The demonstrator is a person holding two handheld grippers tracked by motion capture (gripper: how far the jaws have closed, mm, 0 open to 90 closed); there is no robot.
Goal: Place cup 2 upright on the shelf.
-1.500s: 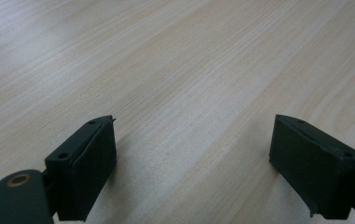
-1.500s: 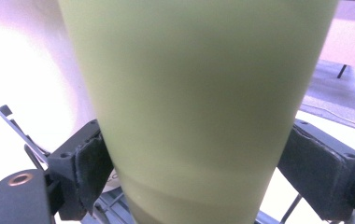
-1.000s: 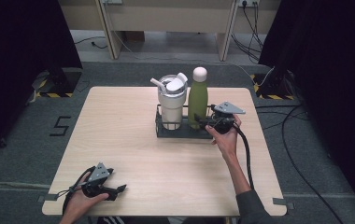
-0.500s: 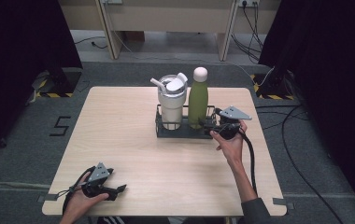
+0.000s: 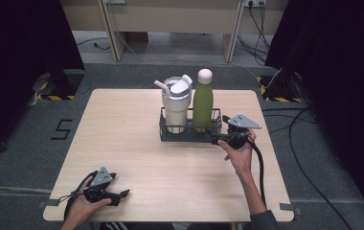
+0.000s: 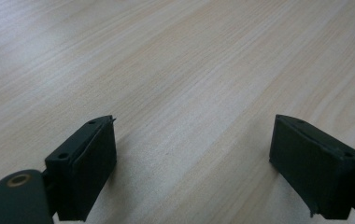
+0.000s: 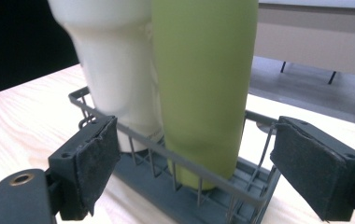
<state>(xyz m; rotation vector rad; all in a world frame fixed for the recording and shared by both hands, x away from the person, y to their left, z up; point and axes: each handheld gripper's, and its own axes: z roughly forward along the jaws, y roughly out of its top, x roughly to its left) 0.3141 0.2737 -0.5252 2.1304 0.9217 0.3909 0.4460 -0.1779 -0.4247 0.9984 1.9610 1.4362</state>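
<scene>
1. the high view shows the whole table (image 5: 137, 158): the wire rack (image 5: 188, 135) stands a little behind its middle, with a white tumbler (image 5: 176, 108) on the left and a green bottle (image 5: 202, 108) on the right inside it.
2. the same view shows the right claw (image 5: 220, 139) at the right end of the rack, and the left claw (image 5: 122, 195) near the front left corner, well apart from the rack.
3. the right gripper view gives what the high view cannot: the claw (image 7: 189, 168) is spread, the corner of the rack (image 7: 175, 182) and the green bottle (image 7: 203, 88) stand between the two pads, and the pads press on nothing.
4. the left gripper view shows the left claw (image 6: 192, 168) spread wide over bare wood of the table (image 6: 175, 70).
5. the bottle is matt green and upright, with a round white cap; the tumbler (image 7: 115, 60) stands just beside it, and has a lid with a straw.
</scene>
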